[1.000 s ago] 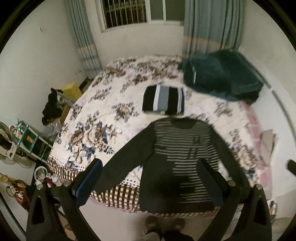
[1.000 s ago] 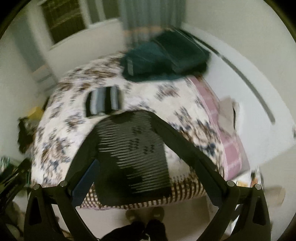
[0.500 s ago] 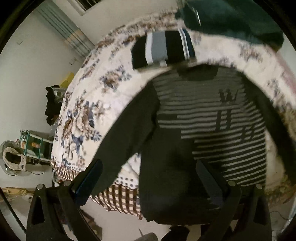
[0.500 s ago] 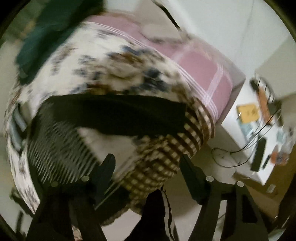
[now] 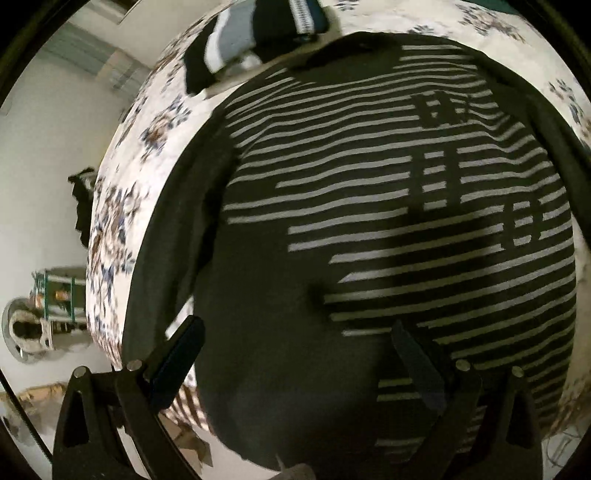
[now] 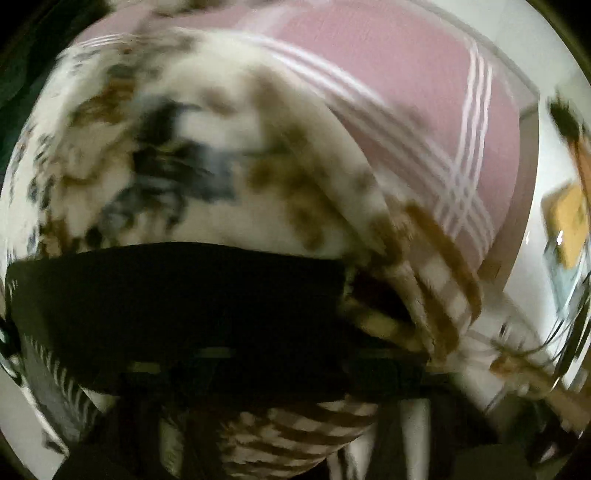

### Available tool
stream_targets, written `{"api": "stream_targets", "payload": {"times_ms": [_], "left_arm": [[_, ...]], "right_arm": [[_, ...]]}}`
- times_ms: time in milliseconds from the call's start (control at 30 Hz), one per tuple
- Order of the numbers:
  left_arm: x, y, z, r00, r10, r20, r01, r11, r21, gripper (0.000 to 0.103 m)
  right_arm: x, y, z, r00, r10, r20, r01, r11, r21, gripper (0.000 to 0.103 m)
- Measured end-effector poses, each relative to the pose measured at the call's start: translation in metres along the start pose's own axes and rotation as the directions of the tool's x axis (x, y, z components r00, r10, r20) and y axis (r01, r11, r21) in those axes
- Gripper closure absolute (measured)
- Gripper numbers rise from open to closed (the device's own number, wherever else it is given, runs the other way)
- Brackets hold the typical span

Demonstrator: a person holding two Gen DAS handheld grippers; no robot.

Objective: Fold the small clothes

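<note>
A dark sweater (image 5: pixel 369 221) with pale stripes lies flat on the floral bedcover (image 5: pixel 122 206), its hem toward me. My left gripper (image 5: pixel 297 332) hangs open just above the plain lower part of the sweater, one finger near its left edge, nothing between the pads. In the blurred right wrist view the sweater's dark sleeve (image 6: pixel 184 295) runs across the bed edge. My right gripper (image 6: pixel 295 365) is down at that sleeve with its jaws together, and its dark fingers merge with the cloth. A folded striped garment (image 5: pixel 258 29) rests beyond the collar.
A pink checked sheet (image 6: pixel 388 92) shows under the floral cover at the bed's right side. Cables and a yellow object (image 6: pixel 569 221) lie on the floor to the right. A green rack (image 5: pixel 55 295) and a fan (image 5: pixel 22 332) stand left of the bed.
Both grippers have dropped from high above the bed to just over the sweater. The right one swung to the right sleeve at the bed edge and its jaws went from wide open to closed.
</note>
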State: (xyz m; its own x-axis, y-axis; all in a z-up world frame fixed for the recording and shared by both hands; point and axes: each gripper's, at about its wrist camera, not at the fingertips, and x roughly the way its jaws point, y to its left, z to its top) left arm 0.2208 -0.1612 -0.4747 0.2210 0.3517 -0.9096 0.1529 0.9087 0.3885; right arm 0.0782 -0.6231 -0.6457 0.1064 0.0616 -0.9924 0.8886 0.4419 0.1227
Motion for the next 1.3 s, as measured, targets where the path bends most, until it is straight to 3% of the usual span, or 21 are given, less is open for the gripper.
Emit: {"api": "stream_targets", "payload": {"times_ms": [133,200,300,400,533,600,733,800,900,1000,1133,1167,1200,1267,1300], "left_arm": [[0.001,-0.010,0.008,1.000,-0.006,0.025,0.006,1.000,0.011,0.000],[-0.003,-0.014,0.012,0.999,-0.021,0.034,0.021,1.000,0.001,0.000],[-0.009,-0.023,0.019,0.997,-0.050,0.056,0.051,0.999,-0.013,0.000],[-0.011,-0.035,0.024,0.996,-0.065,0.063,0.066,0.998,-0.016,0.000],[-0.010,-0.049,0.028,0.995,-0.080,0.061,0.081,0.997,-0.010,0.000],[-0.009,-0.054,0.027,0.995,-0.085,0.059,0.086,0.996,-0.004,0.000],[-0.007,-0.059,0.021,0.995,-0.079,0.062,0.079,0.997,0.013,0.000],[-0.001,-0.060,0.017,0.996,-0.076,0.044,0.075,0.997,0.015,0.000],[0.009,-0.059,0.013,0.998,-0.061,0.014,0.061,0.998,0.016,0.000],[0.013,-0.057,0.011,0.999,-0.051,0.004,0.051,0.999,0.010,0.000],[0.017,-0.055,0.010,0.999,-0.039,-0.009,0.039,0.999,-0.002,0.000],[0.017,-0.055,0.011,0.999,-0.039,-0.010,0.039,0.999,-0.004,0.000],[0.017,-0.055,0.011,0.999,-0.038,-0.006,0.038,0.999,-0.002,0.000],[0.016,-0.055,0.012,0.999,-0.039,-0.003,0.039,0.999,-0.001,0.000],[0.015,-0.056,0.013,0.999,-0.043,-0.002,0.043,0.999,-0.001,0.000]], "right_arm": [[-0.056,0.009,0.009,0.986,0.017,0.167,-0.009,0.999,-0.051,0.099],[-0.089,0.004,0.028,0.965,0.031,0.261,-0.024,0.999,-0.028,0.099],[-0.110,0.004,0.063,0.945,0.014,0.328,-0.011,1.000,-0.012,0.099],[-0.103,0.009,0.095,0.947,-0.004,0.322,0.007,1.000,-0.009,0.099],[-0.066,0.005,0.124,0.979,-0.014,0.204,0.010,1.000,0.020,0.097],[-0.056,-0.012,0.127,0.991,-0.011,0.134,-0.001,0.996,0.089,0.079],[-0.050,-0.051,0.088,0.976,0.162,0.143,-0.195,0.945,0.262,0.061],[-0.026,-0.063,0.067,0.955,0.281,0.101,-0.298,0.895,0.332,0.055],[0.017,-0.071,0.055,0.909,0.405,0.101,-0.409,0.812,0.416,0.055],[0.050,-0.070,0.058,0.866,0.465,0.183,-0.493,0.734,0.466,0.055],[0.054,-0.051,0.066,0.825,0.479,0.300,-0.565,0.686,0.458,0.052],[0.051,-0.048,0.069,0.815,0.486,0.316,-0.580,0.680,0.448,0.060],[0.045,-0.042,0.072,0.808,0.490,0.326,-0.588,0.688,0.425,0.096],[0.023,-0.037,0.080,0.793,0.484,0.369,-0.604,0.702,0.378,0.095],[0.007,-0.034,0.085,0.770,0.495,0.403,-0.629,0.698,0.343,0.096]]}}
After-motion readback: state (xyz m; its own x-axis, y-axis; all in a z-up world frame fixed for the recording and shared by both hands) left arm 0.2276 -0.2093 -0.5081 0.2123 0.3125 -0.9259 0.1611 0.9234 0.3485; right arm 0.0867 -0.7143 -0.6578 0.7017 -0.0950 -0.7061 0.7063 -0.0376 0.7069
